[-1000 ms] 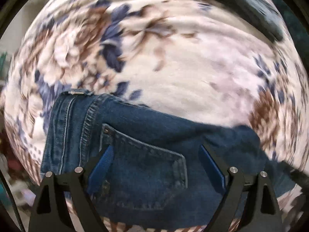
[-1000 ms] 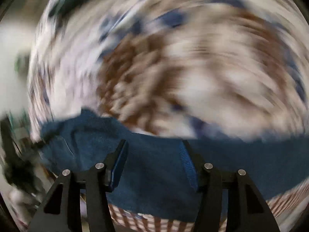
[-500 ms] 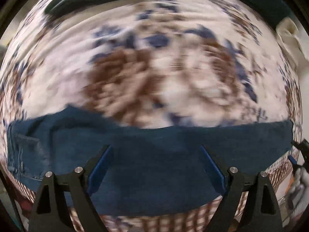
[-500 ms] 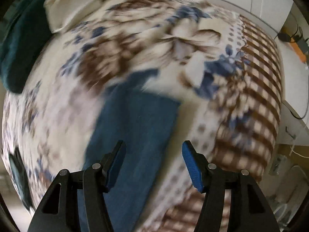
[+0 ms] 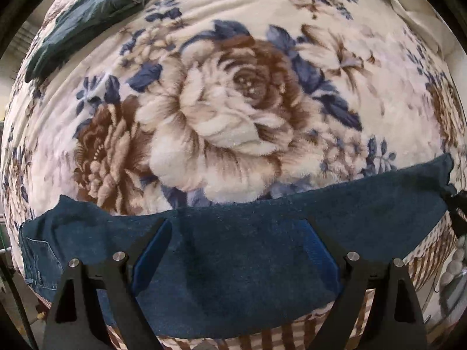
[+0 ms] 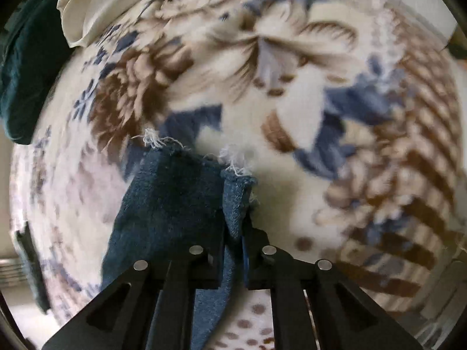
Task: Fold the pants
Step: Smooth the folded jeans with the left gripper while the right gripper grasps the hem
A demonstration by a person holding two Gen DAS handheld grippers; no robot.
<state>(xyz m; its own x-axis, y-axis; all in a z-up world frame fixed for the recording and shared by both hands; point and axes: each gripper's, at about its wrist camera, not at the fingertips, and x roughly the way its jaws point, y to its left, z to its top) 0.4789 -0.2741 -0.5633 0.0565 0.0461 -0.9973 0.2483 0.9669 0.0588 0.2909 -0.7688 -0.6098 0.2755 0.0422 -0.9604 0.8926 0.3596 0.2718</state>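
Dark blue jeans (image 5: 248, 242) lie stretched across the floral blanket, the waist and a back pocket (image 5: 38, 256) at the left and the leg end at the far right. My left gripper (image 5: 238, 233) hangs open just over the middle of the leg, with nothing pinched between its blue pads. In the right wrist view the frayed hem (image 6: 186, 186) of the jeans stands bunched up. My right gripper (image 6: 237, 230) is closing, and its fingers pinch a fold of denim beside that hem.
The floral plush blanket (image 5: 227, 102) covers the whole bed. A dark green garment (image 5: 87, 20) lies at the far left of it, and a cream cloth (image 5: 414, 8) at the far right. A brown striped blanket border (image 6: 408, 204) runs along the bed's edge.
The left gripper slid along the jeans from the back pocket to mid-leg, still open. The right gripper swung to the leg end and shut on the denim at the frayed hem.
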